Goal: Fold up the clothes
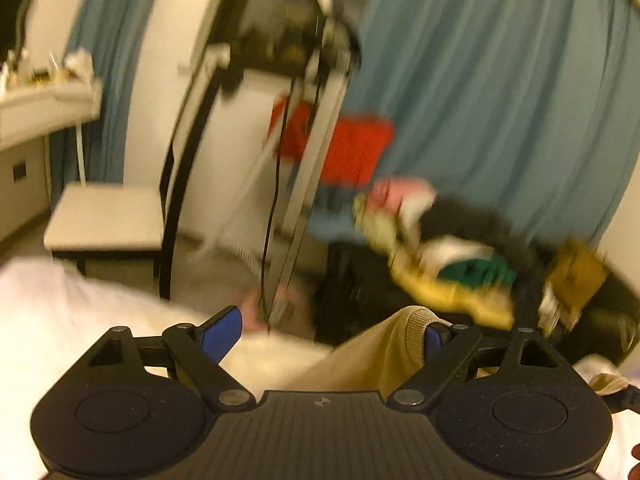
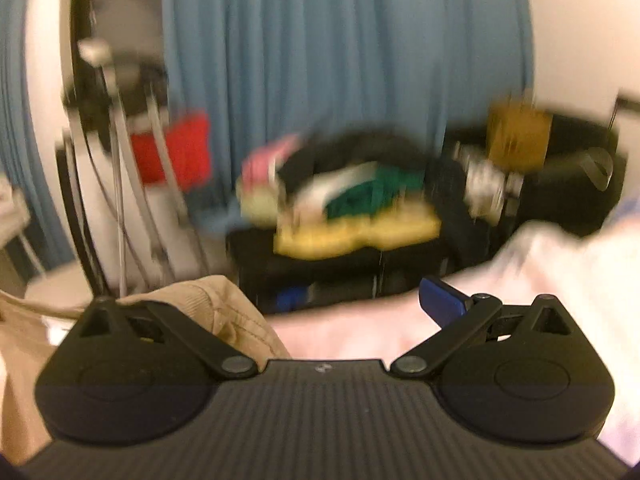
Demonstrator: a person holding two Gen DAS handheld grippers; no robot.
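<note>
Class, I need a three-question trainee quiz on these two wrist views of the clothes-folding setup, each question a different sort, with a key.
1. True or false: the curtain is red.
2. What colour is the garment by the left claw?
3. The pile of clothes lies: A) in front of the curtain, B) on the white stool.

Key: 1 false, blue. 2 tan. 3 A.

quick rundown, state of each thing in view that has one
left tongs: jaws wide, tan garment draped against one pad
right tongs: jaws wide, tan garment over one finger
tan garment: bunched, unfolded, on white bedding
clothes pile: heaped, unfolded
blue curtain: drawn shut
</note>
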